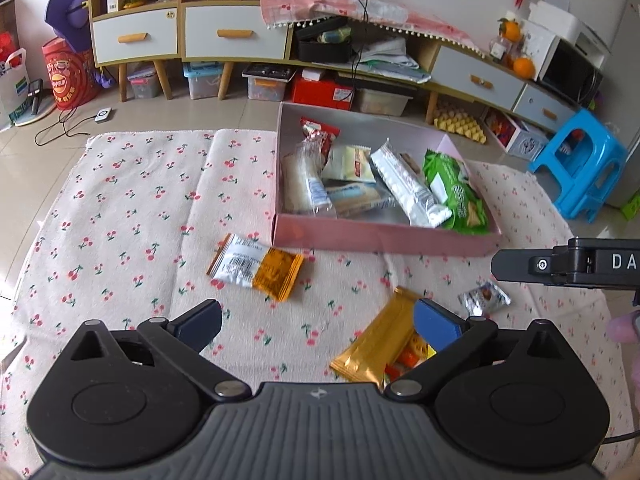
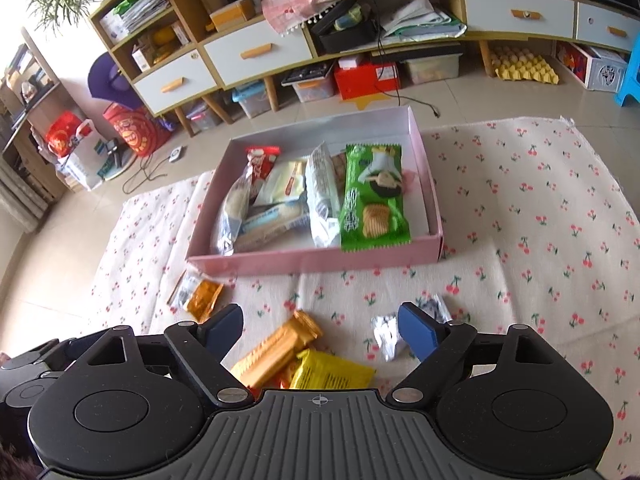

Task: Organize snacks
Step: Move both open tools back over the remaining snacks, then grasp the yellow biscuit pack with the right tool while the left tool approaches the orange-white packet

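A pink box (image 1: 384, 236) on the cherry-print cloth holds several wrapped snacks, with a green packet (image 1: 456, 192) at its right side. Loose on the cloth in front of it lie an orange-and-white packet (image 1: 256, 266), a gold packet (image 1: 380, 344) and a small silver packet (image 1: 484, 298). My left gripper (image 1: 320, 320) is open above the cloth, its right finger over the gold packet. My right gripper (image 2: 320, 330) is open too, with the gold packet (image 2: 280, 346) and a yellow packet (image 2: 332, 374) below it and the silver packet (image 2: 386, 332) beside its right finger. Neither holds anything.
The cloth (image 1: 132, 208) covers a tiled floor. Behind the box stands a low cabinet (image 1: 236, 32) with drawers, and storage bins (image 1: 266, 84) sit under it. A blue stool (image 1: 580, 164) is at the right. A cable (image 2: 144, 176) trails on the floor at the left.
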A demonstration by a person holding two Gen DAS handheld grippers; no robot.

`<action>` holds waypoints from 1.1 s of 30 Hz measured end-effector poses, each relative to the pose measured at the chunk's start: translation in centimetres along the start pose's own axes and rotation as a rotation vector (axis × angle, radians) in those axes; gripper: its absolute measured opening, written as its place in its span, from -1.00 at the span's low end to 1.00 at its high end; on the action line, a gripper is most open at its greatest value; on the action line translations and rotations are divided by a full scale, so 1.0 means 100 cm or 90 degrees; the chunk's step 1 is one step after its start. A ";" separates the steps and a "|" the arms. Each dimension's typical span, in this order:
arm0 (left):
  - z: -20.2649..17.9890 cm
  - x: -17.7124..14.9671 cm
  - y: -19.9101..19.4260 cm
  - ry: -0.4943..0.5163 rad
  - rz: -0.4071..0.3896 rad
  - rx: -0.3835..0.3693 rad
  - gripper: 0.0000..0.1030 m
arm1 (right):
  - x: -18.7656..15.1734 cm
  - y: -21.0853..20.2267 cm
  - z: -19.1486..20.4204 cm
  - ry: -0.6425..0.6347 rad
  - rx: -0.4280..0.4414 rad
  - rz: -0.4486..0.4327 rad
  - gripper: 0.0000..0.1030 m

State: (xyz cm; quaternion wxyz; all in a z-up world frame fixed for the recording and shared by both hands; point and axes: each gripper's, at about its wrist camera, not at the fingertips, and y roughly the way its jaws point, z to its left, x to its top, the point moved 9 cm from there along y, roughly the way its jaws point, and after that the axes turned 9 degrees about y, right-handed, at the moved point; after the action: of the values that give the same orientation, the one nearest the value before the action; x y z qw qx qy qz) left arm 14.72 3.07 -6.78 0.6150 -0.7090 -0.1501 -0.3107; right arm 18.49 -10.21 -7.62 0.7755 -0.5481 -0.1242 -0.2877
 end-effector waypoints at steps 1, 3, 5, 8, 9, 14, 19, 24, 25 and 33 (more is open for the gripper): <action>-0.001 -0.002 0.000 0.003 0.002 0.000 0.99 | -0.002 -0.001 0.000 0.000 0.001 0.001 0.68; -0.002 -0.008 -0.001 0.007 0.006 0.000 0.99 | -0.008 -0.002 -0.001 -0.003 0.000 0.001 0.68; -0.002 -0.011 -0.002 0.010 0.007 0.002 0.99 | -0.012 -0.002 -0.002 -0.009 -0.003 -0.001 0.68; -0.002 -0.017 -0.002 0.016 0.005 0.006 0.99 | -0.019 -0.001 -0.005 -0.020 -0.007 -0.001 0.68; -0.002 -0.020 -0.002 0.019 0.003 0.007 0.99 | -0.022 0.000 -0.006 -0.024 -0.007 0.000 0.68; 0.001 -0.032 0.002 0.037 0.011 0.005 0.99 | -0.035 0.006 -0.011 -0.027 0.005 0.018 0.69; 0.009 -0.040 0.009 0.053 0.028 0.016 0.99 | -0.049 0.020 -0.024 -0.020 -0.017 0.053 0.69; 0.022 -0.038 0.017 0.063 0.029 0.048 0.98 | -0.056 0.033 -0.030 0.001 -0.025 0.081 0.69; 0.024 -0.036 0.019 0.062 0.024 0.051 0.97 | -0.058 0.035 -0.030 0.007 -0.022 0.087 0.69; 0.039 -0.021 0.041 0.079 -0.042 0.072 0.65 | -0.074 0.046 -0.023 0.044 -0.011 0.125 0.67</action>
State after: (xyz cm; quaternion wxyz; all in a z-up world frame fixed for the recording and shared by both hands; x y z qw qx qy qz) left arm 16.56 6.40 -11.48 0.6519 -0.6470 -0.1521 -0.3652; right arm 14.95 -8.93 -15.84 0.7991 -0.5538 -0.0409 -0.2304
